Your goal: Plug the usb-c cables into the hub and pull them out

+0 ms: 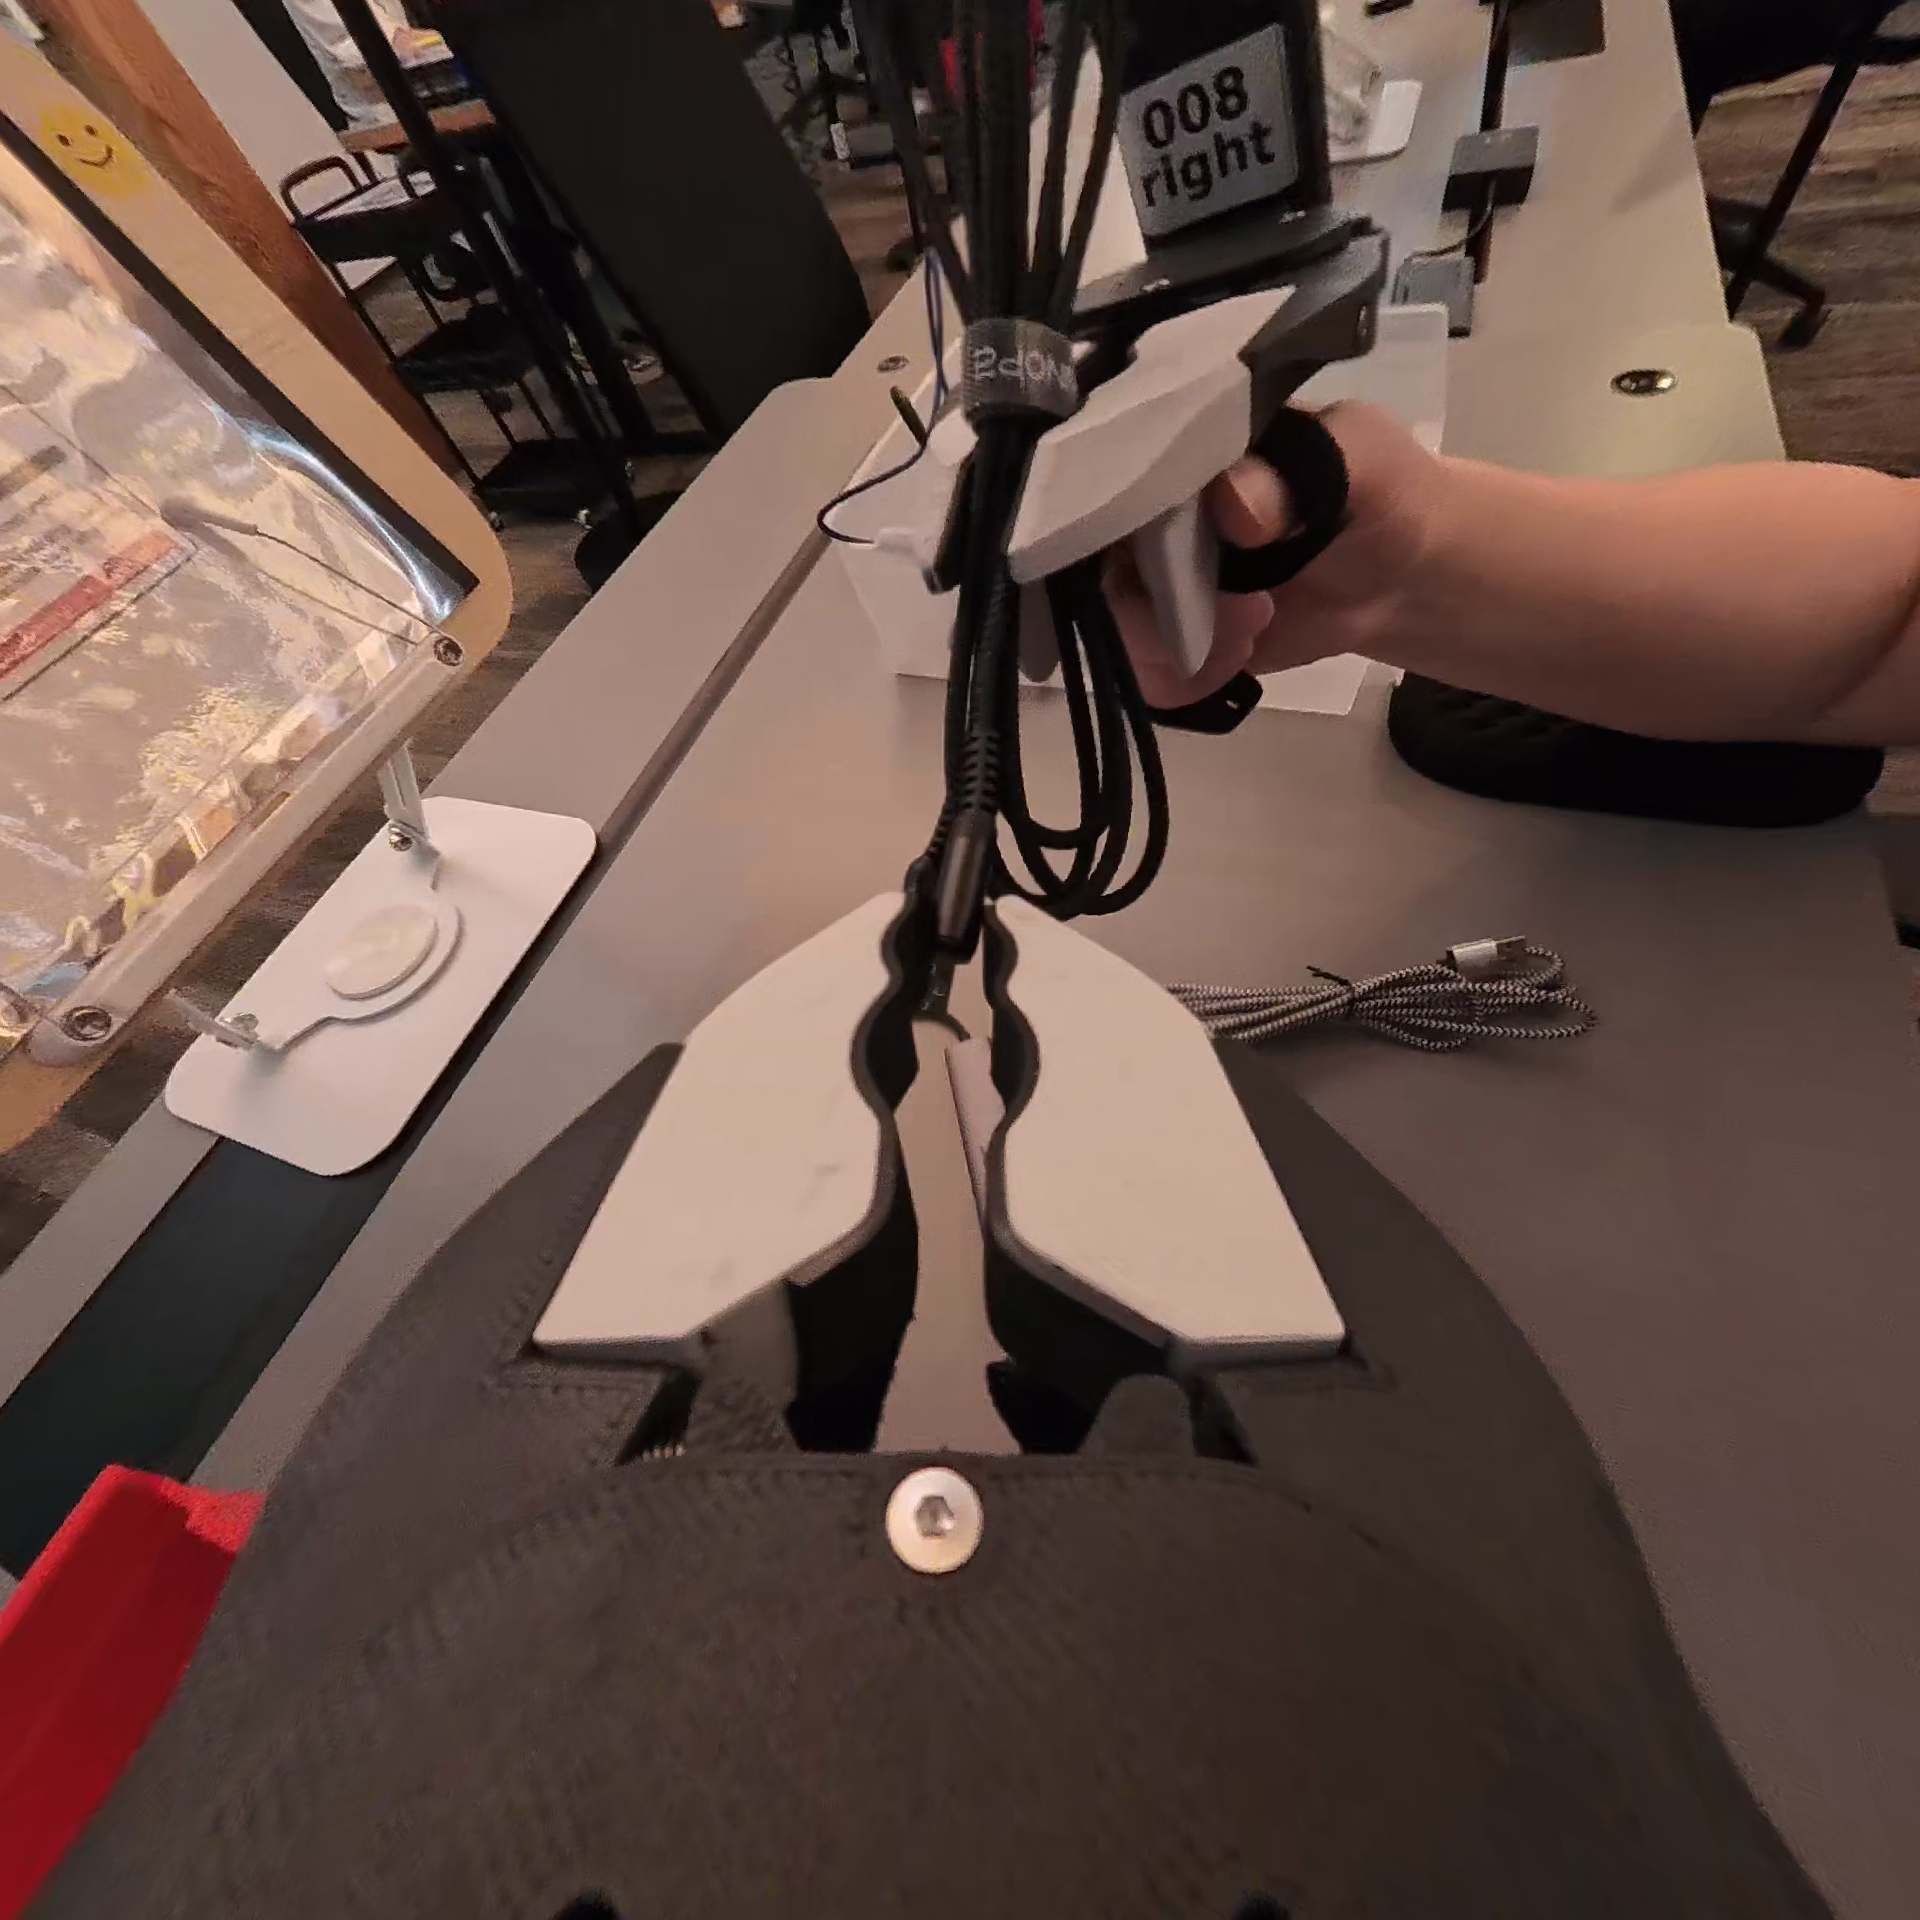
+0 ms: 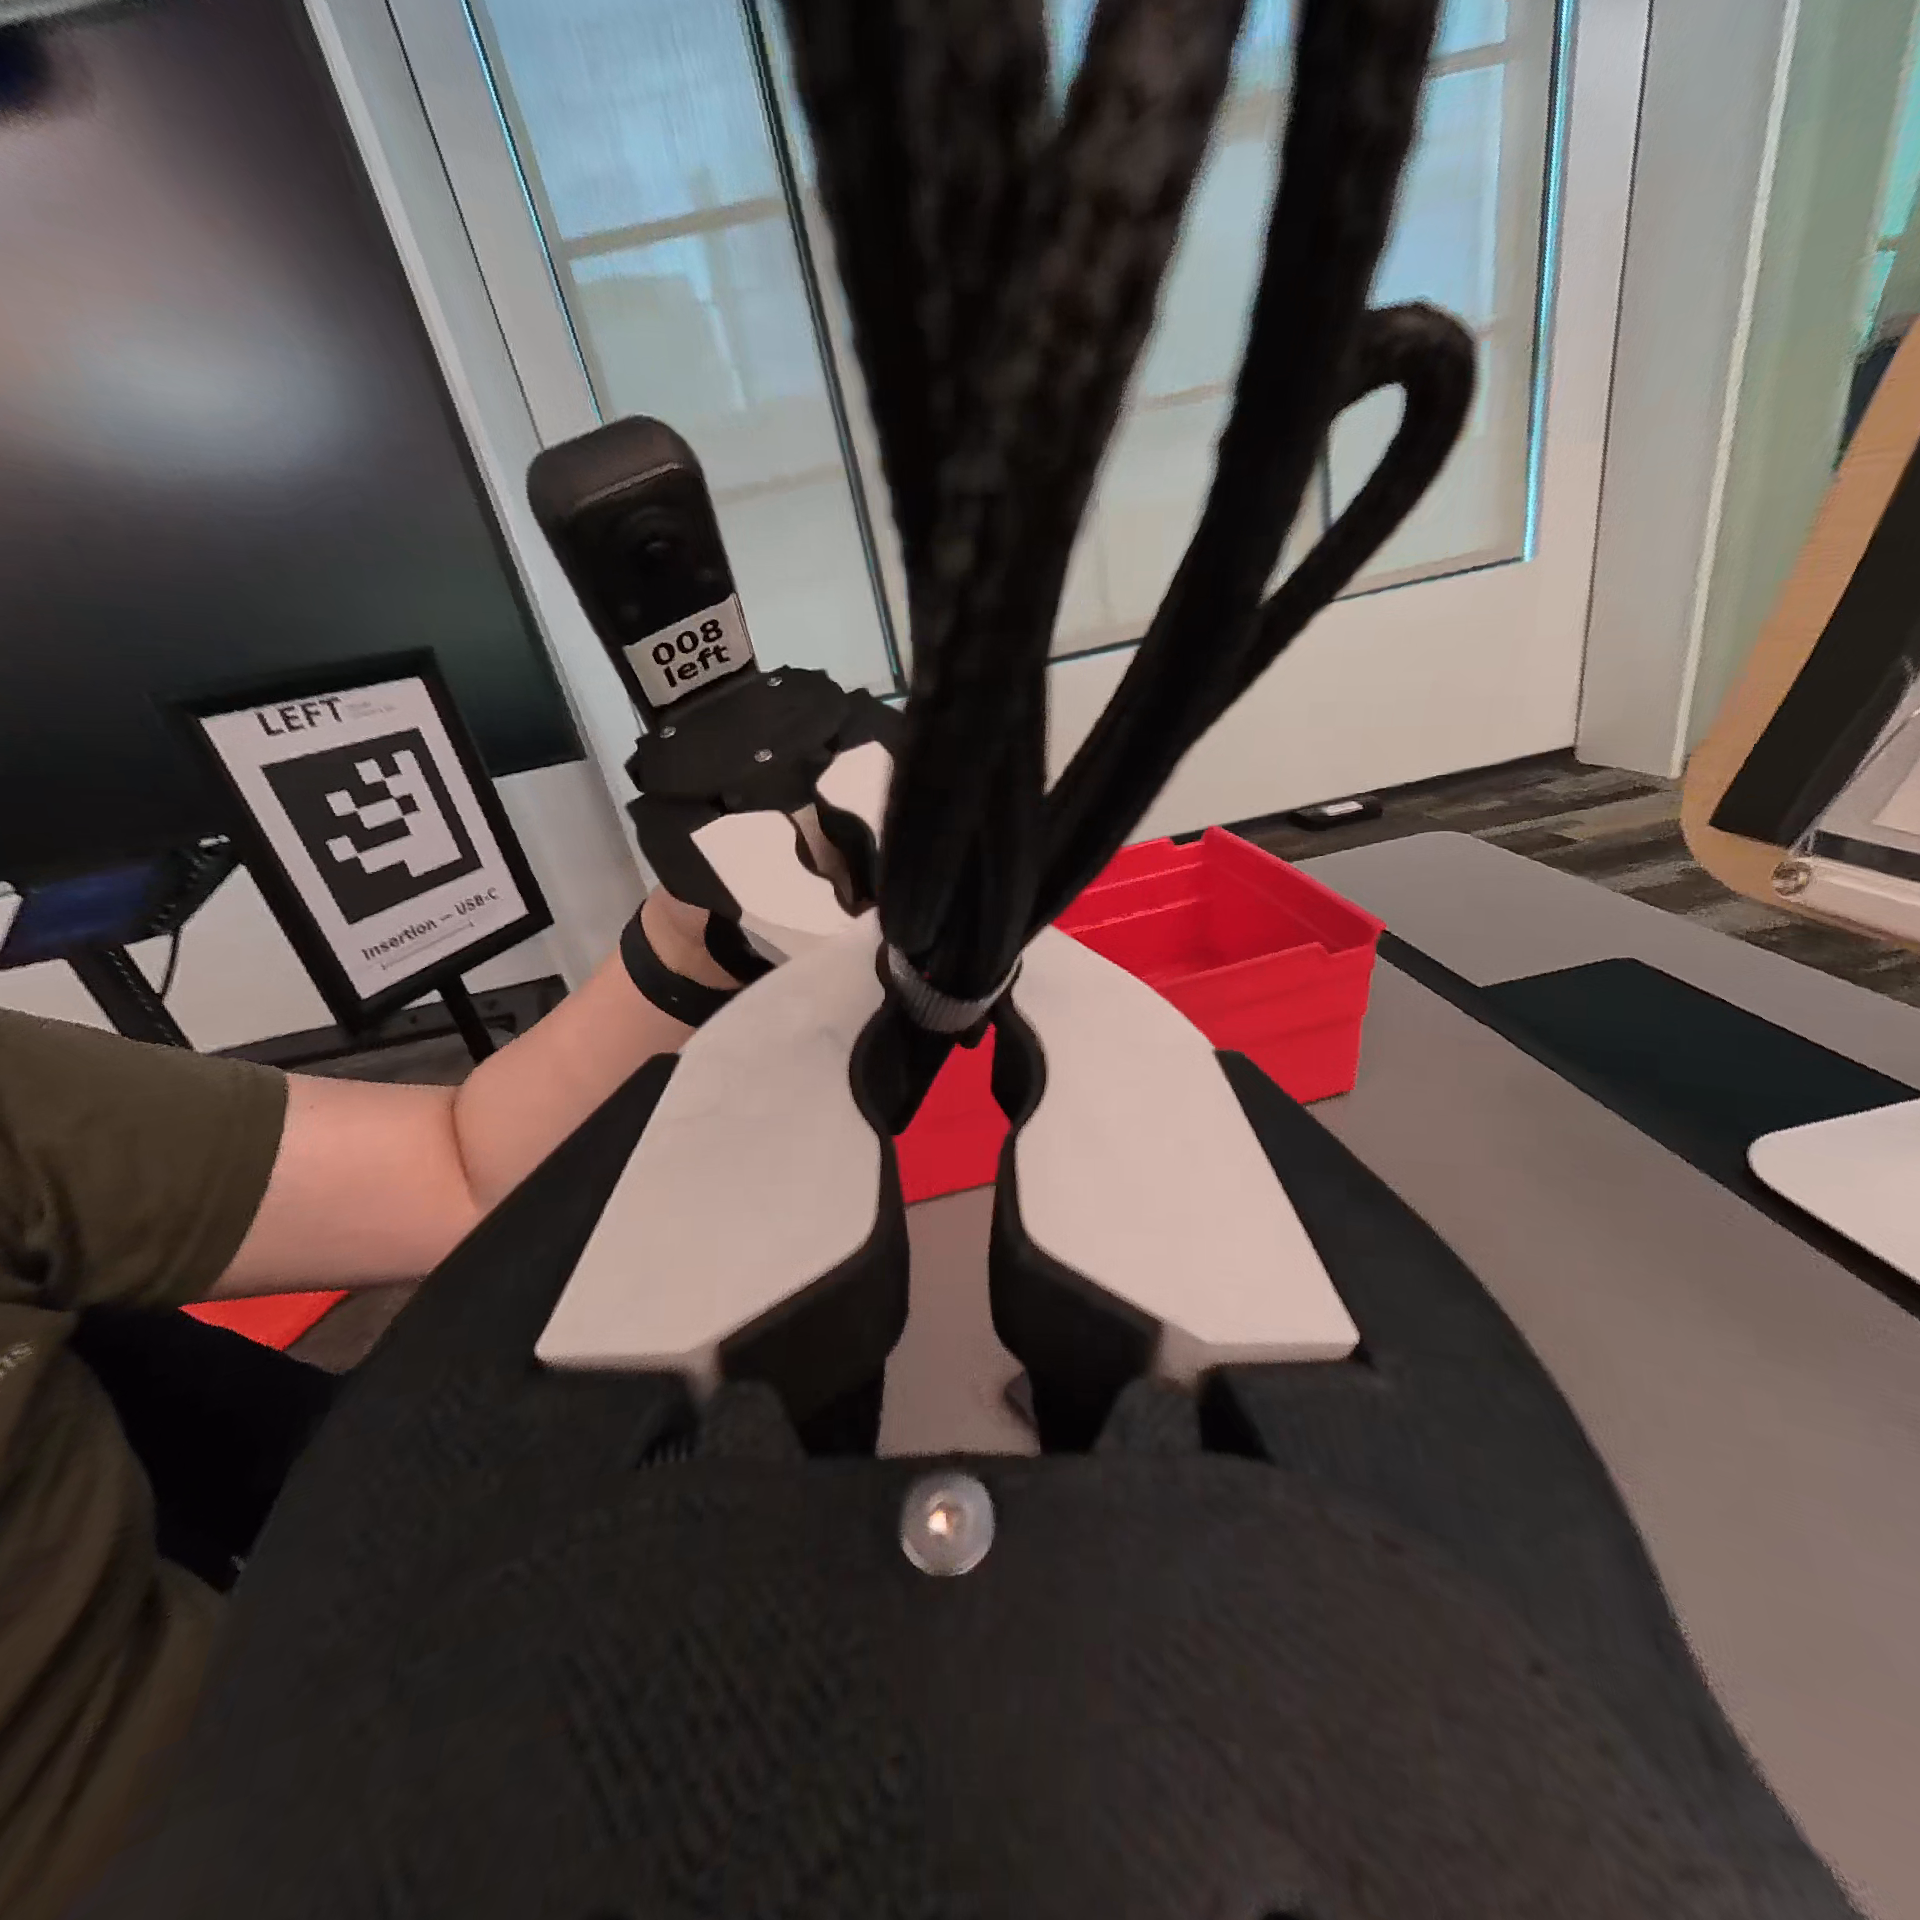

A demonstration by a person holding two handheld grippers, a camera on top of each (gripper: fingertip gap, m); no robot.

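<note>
The left gripper pinches the plug end of a bundled black cable held above the tabletop, while the right gripper clamps the strapped bundle. Pulling them apart could yank the plug from the tips. No hub is identifiable; a striped cable lies near the tabletop's right edge.

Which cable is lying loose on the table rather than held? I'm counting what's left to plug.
The grey-and-white braided cable, coiled on the table's right side with a silver plug. The black cable bundle is gripped by both the left gripper and right gripper.
</note>
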